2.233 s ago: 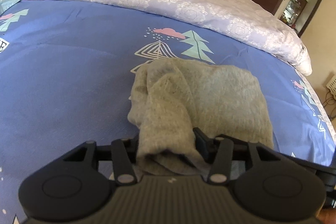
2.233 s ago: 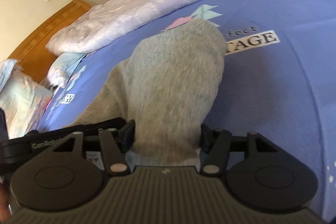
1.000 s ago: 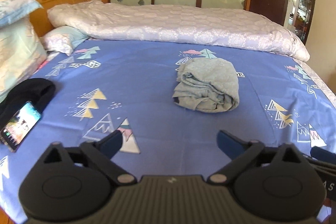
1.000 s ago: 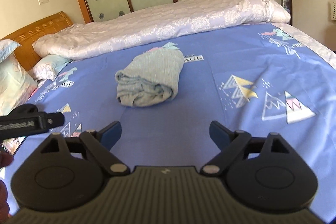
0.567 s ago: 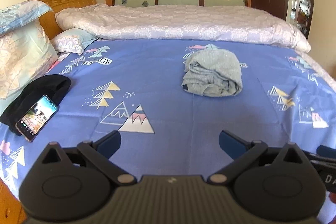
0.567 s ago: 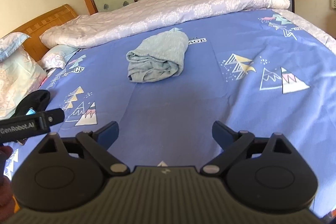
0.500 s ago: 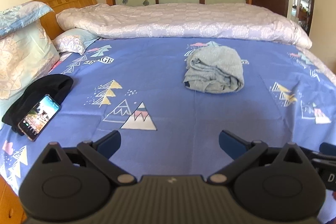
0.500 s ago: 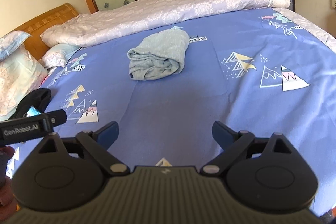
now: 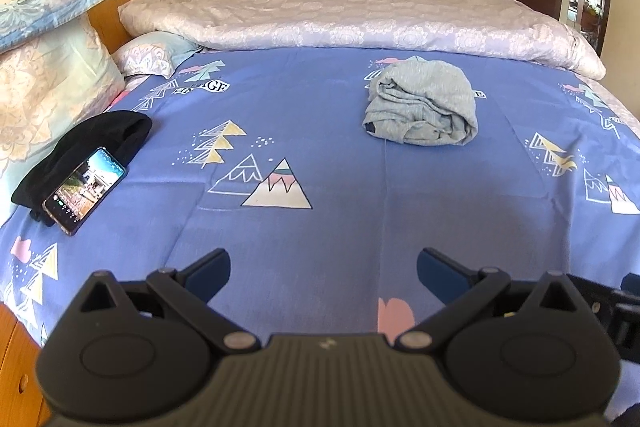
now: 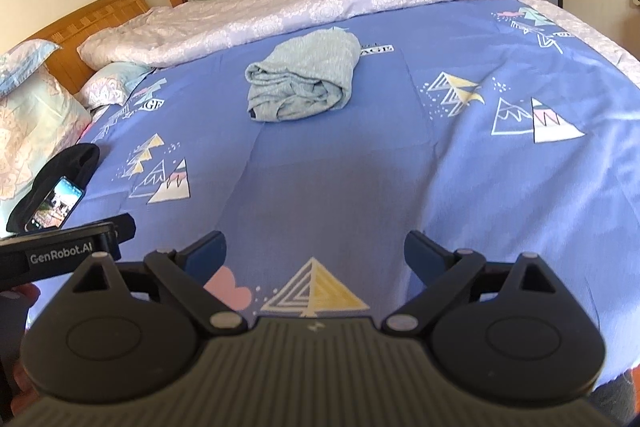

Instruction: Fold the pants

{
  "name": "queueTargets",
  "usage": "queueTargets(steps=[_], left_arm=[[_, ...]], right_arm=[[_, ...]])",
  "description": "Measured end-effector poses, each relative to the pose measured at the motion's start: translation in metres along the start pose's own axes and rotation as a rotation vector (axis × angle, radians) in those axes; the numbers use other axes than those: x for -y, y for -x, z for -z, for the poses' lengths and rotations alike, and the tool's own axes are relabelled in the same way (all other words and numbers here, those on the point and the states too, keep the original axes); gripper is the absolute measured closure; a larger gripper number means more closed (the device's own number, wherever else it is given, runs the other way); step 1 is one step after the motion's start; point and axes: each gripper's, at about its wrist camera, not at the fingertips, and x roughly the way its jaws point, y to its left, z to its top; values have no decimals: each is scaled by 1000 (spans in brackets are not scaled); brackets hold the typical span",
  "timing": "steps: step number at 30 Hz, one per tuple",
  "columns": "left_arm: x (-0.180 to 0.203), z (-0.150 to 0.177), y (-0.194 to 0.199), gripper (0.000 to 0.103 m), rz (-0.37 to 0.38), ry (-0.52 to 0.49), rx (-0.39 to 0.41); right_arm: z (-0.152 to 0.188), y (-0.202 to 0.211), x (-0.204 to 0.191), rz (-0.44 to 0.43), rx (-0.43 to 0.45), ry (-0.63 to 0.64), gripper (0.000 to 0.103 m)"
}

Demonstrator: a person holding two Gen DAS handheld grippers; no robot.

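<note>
- The pants (image 9: 422,107) lay as a folded grey bundle on the blue bed sheet (image 9: 320,219), near the quilt (image 9: 360,23).
- The left claw (image 9: 322,269) and the right claw (image 10: 314,251) hung wide open and empty, well apart from the bundle.
- Folding looked finished; the next move called for nothing beyond perhaps tidying the loose front edge.

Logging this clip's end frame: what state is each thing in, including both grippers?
Grey pants: folded into a bundle, lying free on the blue sheet.
Left gripper: open, empty.
Right gripper: open, empty.
Phone: screen lit, propped on black cloth.
</note>
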Motion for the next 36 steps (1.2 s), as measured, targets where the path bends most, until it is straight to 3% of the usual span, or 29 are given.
queueTargets(steps=[24, 36], left_arm=[[4, 10, -8, 0, -44, -37, -55], [3, 18, -9, 0, -101, -53, -54]], right_arm=[[8, -5, 3, -9, -49, -30, 6], [10, -11, 5, 27, -73, -28, 6]])
